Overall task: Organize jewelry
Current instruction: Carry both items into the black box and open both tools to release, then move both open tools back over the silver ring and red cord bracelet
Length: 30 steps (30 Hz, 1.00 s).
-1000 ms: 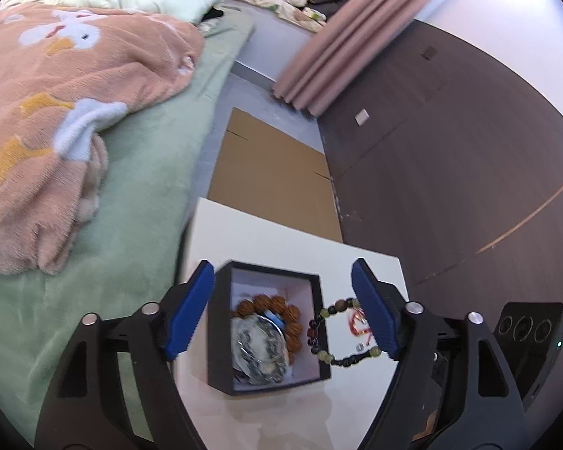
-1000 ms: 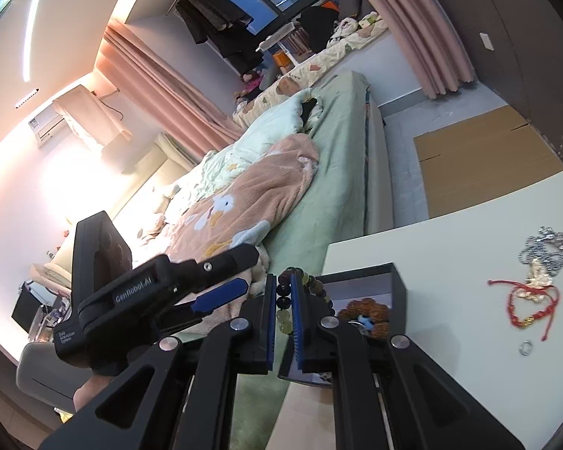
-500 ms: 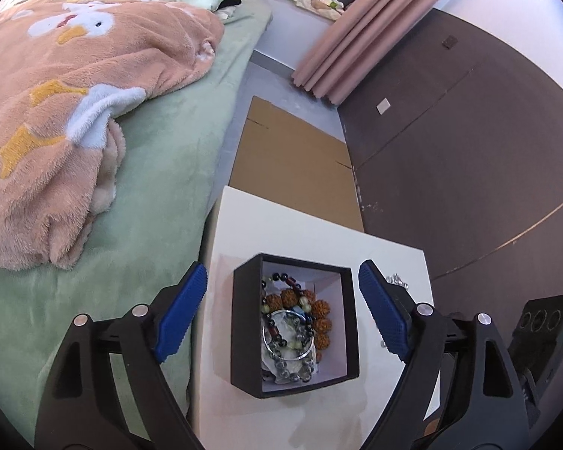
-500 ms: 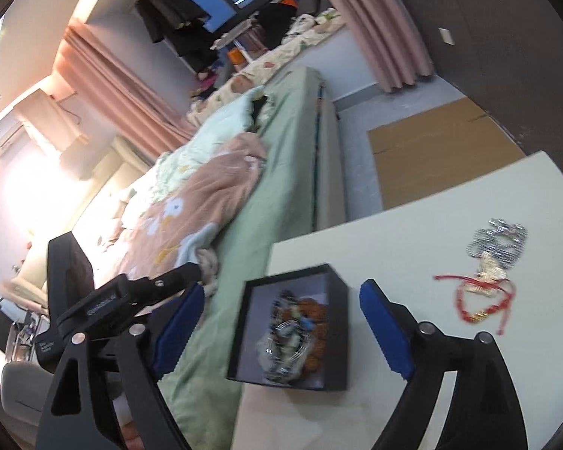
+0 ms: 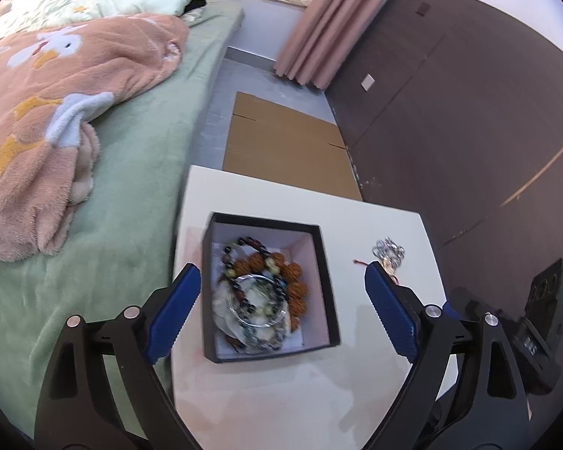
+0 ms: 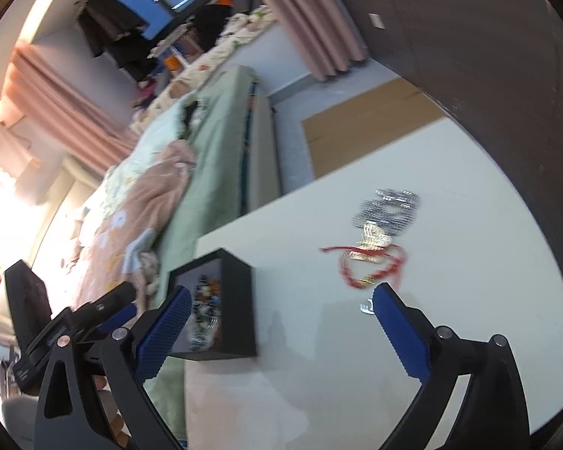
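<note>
A square black cardboard box with a pale lining (image 5: 321, 281) is sitting on the white counter (image 5: 281, 393), close to the edge that faces the green-covered bed (image 5: 139, 172). Inside the box, a dark beaded bracelet (image 5: 244, 258), a string of large brown seed beads (image 5: 292, 281) and a clear glass bangle (image 5: 259, 300) are lying piled together. The left hand-held gripper (image 5: 281, 303) is hovering above the box with its blue pads spread wide, holding nothing. The right hand-held gripper (image 6: 277, 330) is likewise gaping and empty, just right of the box. Farther right of the box, a red cord bracelet with a gold charm (image 6: 371, 262) is resting on the counter, touching a heap of silver chain (image 6: 388, 210); a small silver ring (image 6: 366, 305) is lying just beside the cord.
</note>
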{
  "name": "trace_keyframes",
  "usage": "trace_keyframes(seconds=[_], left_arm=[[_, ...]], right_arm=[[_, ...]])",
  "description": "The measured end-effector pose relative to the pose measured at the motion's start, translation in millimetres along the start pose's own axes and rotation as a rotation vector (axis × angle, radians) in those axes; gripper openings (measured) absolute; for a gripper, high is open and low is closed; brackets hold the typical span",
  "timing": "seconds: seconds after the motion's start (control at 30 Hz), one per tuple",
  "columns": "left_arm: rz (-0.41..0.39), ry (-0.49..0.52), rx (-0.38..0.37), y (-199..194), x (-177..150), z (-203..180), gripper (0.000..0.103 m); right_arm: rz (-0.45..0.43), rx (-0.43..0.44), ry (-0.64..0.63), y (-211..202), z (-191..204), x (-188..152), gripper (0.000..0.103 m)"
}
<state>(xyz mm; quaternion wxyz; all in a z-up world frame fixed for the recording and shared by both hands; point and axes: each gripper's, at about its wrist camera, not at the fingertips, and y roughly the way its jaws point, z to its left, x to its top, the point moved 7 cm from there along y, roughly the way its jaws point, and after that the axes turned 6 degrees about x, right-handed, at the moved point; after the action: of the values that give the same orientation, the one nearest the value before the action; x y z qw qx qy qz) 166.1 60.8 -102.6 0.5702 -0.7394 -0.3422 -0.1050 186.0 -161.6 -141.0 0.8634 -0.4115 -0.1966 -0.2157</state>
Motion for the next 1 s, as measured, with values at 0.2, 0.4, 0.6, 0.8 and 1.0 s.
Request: trace_keyframes(seconds=[0.2,0.4,0.6,0.8,1.0], left_arm=[[0.032,0.09,-0.02,8,-17,-35,0.089],[0.024,0.176,-0.033,13,-29,-72,0.088],[0.057,0.251,-0.054,29,-43,-106,0.069],[0.088,0.289,-0.052,47,-52,-125,0.055],[0.136,0.333,-0.056,70,-60,-142,0.046]], right_arm=[[0.0,-0.054,0.066,-12,-34,-1,0.091],[-0.027,-0.116,0.104,-33,-62,-3,0.086],[-0.021,-0.143,0.132,-44,-81,-2,0.07],[-0.018,-0.173,0.148,-49,-96,3,0.064],[-0.012,-0.188,0.158,-50,-105,11,0.064]])
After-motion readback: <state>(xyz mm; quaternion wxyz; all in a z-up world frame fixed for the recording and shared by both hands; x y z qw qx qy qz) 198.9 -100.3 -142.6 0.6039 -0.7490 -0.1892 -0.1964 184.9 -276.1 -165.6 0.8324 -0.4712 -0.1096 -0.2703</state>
